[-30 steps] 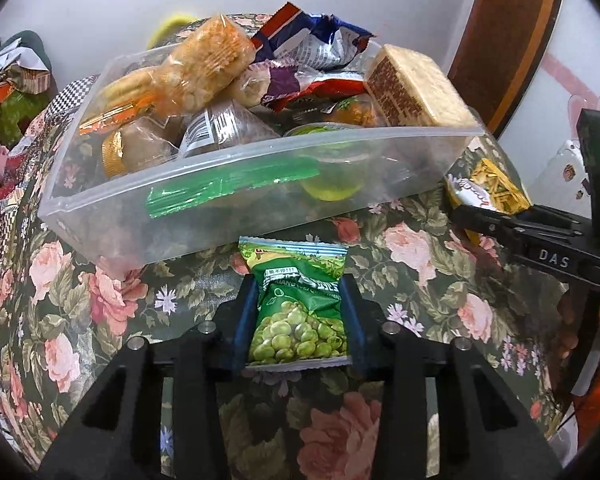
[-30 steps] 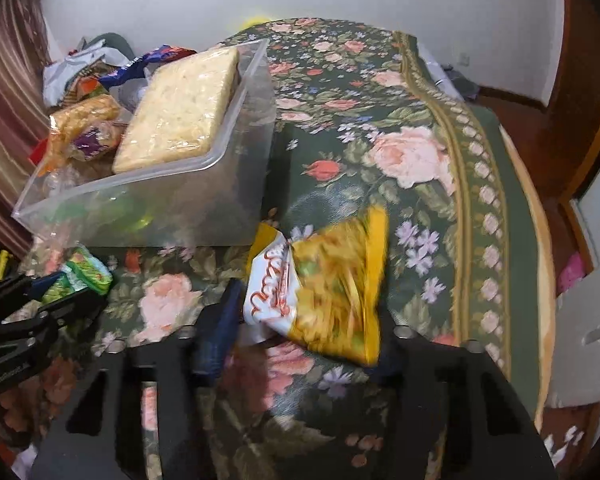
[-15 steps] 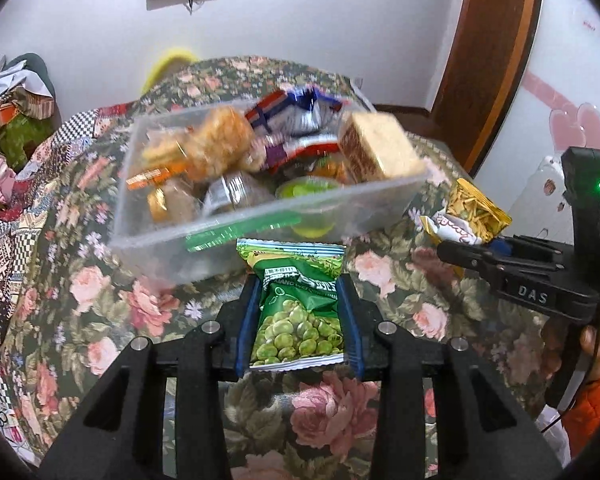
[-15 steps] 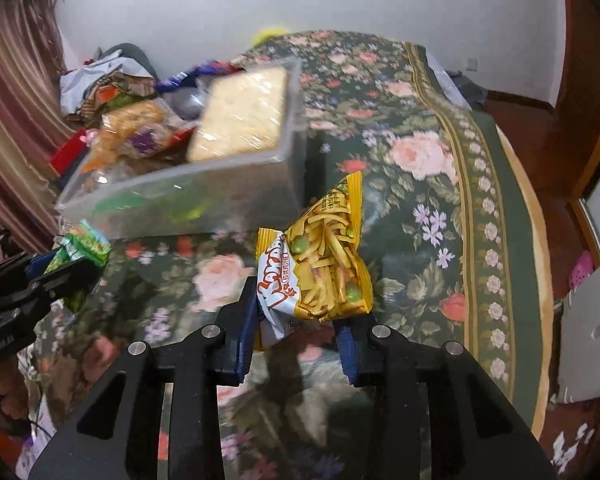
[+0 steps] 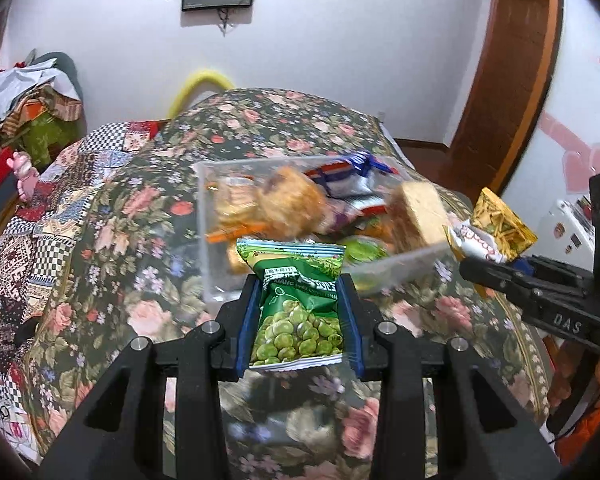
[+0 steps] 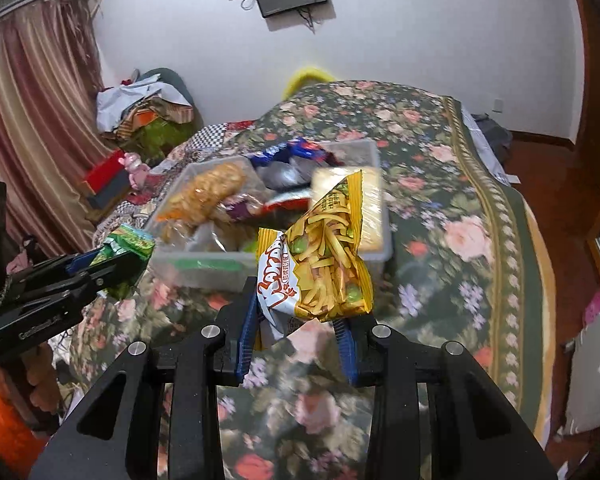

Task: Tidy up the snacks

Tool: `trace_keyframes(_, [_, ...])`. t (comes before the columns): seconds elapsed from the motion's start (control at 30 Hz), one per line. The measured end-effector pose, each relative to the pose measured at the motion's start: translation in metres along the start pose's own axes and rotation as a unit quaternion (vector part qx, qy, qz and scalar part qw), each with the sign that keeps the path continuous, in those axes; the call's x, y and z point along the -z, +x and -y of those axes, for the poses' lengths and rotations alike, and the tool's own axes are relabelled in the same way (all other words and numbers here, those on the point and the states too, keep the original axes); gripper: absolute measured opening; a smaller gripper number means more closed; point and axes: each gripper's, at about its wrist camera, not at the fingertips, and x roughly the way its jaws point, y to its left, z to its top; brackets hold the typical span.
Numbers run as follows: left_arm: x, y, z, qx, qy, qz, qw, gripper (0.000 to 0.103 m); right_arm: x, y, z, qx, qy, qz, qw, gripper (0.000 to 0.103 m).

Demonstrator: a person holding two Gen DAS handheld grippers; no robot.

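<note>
Left claw (image 5: pixel 298 320) pinches green pea-snack packet (image 5: pixel 298 312) by its sides, right claw (image 6: pixel 300 312) pinches yellow fries-snack bag (image 6: pixel 324 264) at its lower end; both raised w/ packs upright, prob. to drop into clear plastic bin (image 5: pixel 210 272) of snacks on floral bed (image 5: pixel 140 216).

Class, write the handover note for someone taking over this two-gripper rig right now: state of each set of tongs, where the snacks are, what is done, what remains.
Left tongs: shut on the green pea packet, held in the air in front of the clear bin.
Right tongs: shut on the yellow fries packet, also held up, near the bin's right end.
The bin sits on the floral bedspread, already piled with crackers, wafers and other packets.
Done: both packets are off the bedspread.
Left: carry each over the bin, release it inside, probably one at a time since the bin is full.
</note>
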Motion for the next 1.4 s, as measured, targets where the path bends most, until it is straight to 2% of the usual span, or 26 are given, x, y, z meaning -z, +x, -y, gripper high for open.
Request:
trace_keyframes(0.3, [-0.023, 0.023, -0.022, -0.012, -0.019, 0.007, 0.9997, 0.037, -0.018, 0.039, -0.02, -0.025, -0.006, -0.013, 1.0, 0.032])
trace_keyframes(0.43, [-0.028, 0.036, -0.025, 0.0, -0.027, 0.002, 0.9996, 0.038, -0.027, 0.058, -0.024, -0.031, -0.003, -0.02, 0.999, 0.033])
trace_keyframes(0.6, [-0.025, 0.05, -0.028, -0.01, -0.03, -0.006, 0.9995, 0.038, -0.028, 0.069, -0.029, -0.013, -0.017, -0.025, 0.999, 0.038])
trace_keyframes(0.7, [-0.021, 0.055, -0.032, -0.008, -0.034, -0.016, 0.9992, 0.041, -0.025, 0.069, -0.03, -0.001, -0.022, -0.03, 0.999, 0.043])
trace_keyframes(0.77, [-0.019, 0.056, -0.034, -0.007, -0.037, -0.018, 0.9991, 0.047, -0.024, 0.068, -0.028, 0.007, -0.021, -0.032, 0.999, 0.051])
trace_keyframes(0.9, [-0.017, 0.046, -0.031, 0.002, -0.032, -0.011, 0.9994, 0.054, -0.024, 0.06, -0.025, 0.0, -0.012, -0.031, 0.999, 0.056])
trace_keyframes(0.97, [-0.016, 0.04, -0.029, -0.001, -0.027, -0.005, 0.9996, 0.059, -0.023, 0.052, -0.027, 0.01, -0.015, -0.023, 1.0, 0.064])
trace_keyframes(1.2, [-0.018, 0.005, -0.03, -0.002, -0.032, 0.022, 0.9992, 0.06, -0.023, 0.02, -0.033, 0.02, -0.029, 0.004, 0.999, 0.065])
trace_keyframes(1.4, [-0.028, -0.049, -0.021, -0.002, -0.025, 0.08, 0.9965, 0.06, -0.03, -0.027, -0.04, 0.024, -0.037, 0.053, 0.998, 0.066])
